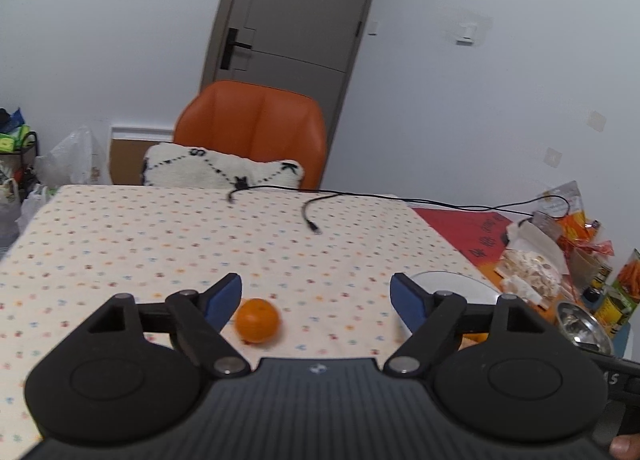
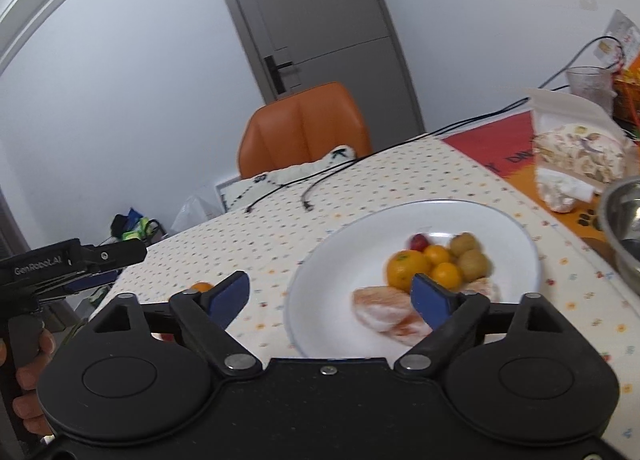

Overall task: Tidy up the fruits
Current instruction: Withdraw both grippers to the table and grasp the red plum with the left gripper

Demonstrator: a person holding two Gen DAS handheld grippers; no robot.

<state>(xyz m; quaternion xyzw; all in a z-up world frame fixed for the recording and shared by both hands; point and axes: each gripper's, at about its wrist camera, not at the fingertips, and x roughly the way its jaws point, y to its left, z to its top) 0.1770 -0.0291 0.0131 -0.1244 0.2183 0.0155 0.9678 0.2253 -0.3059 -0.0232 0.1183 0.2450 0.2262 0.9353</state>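
A small orange [image 1: 257,320] lies alone on the dotted tablecloth, just right of my left gripper's left finger [image 1: 223,300]. My left gripper [image 1: 316,298] is open above the cloth with nothing between its fingers. A white plate [image 2: 340,256] holds an orange [image 2: 406,268], smaller orange fruits [image 2: 446,275], two brownish-green fruits [image 2: 474,263], a red fruit [image 2: 419,242] and peeled pink segments [image 2: 378,306]. My right gripper [image 2: 330,298] hangs open over the plate's near left rim, holding nothing. The plate's edge [image 1: 456,286] shows behind the left gripper's right finger.
Black cables [image 1: 312,216] trail across the far side of the table. An orange chair [image 1: 256,128] with a white cushion [image 1: 220,170] stands behind it. Snack bags [image 2: 576,152], a glass [image 2: 590,84] and a metal bowl [image 2: 624,216] crowd the right end.
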